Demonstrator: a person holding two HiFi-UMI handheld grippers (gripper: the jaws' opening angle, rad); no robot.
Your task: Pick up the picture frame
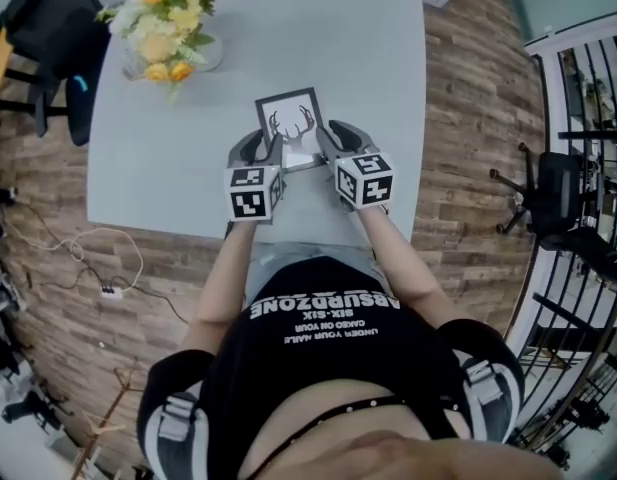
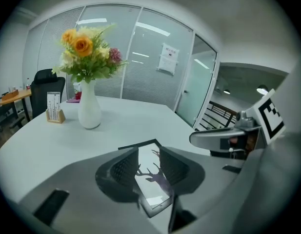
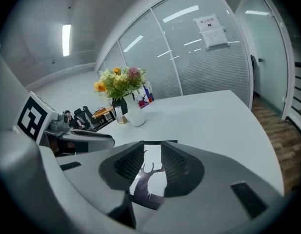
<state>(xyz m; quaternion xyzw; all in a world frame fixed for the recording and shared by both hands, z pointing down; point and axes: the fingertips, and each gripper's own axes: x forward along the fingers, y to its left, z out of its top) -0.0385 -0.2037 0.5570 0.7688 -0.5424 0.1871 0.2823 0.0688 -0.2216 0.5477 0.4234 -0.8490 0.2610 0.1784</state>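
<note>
Nearest to us was our own torso [image 1: 318,368] in its black shirt, close against the near edge of the grey table [image 1: 158,178], with both forearms stretched out side by side over it. The left gripper [image 1: 261,146] [image 2: 149,152] and the right gripper [image 1: 333,136] [image 3: 152,150] flanked the near end of the picture frame [image 1: 289,118] [image 2: 151,177] [image 3: 151,177]. The frame lay on the table not far from that near edge, somewhat right of the middle. Each gripper's jaws stood apart with nothing pressed between the pads, and each gripper view showed the antler print through the gap. We judged the main hazard to be how low the frame seemed to lie: slanted jaws could scrape the tabletop and shove the frame away instead of catching its rim. Two grippers converging on one small thing could also knock together. If they closed unevenly, the frame could twist out of one side. A pinch on the smooth face instead of the black border might let it slip. As for room, the tabletop was bare to the far side and to both sides of the frame. The vase of flowers [image 1: 173,23] [image 2: 89,108] stood well apart at the far left. The near edge was the closest limit, and we thought a frame dragged toward us could drop over it onto the brick-patterned floor [image 1: 468,138].
</note>
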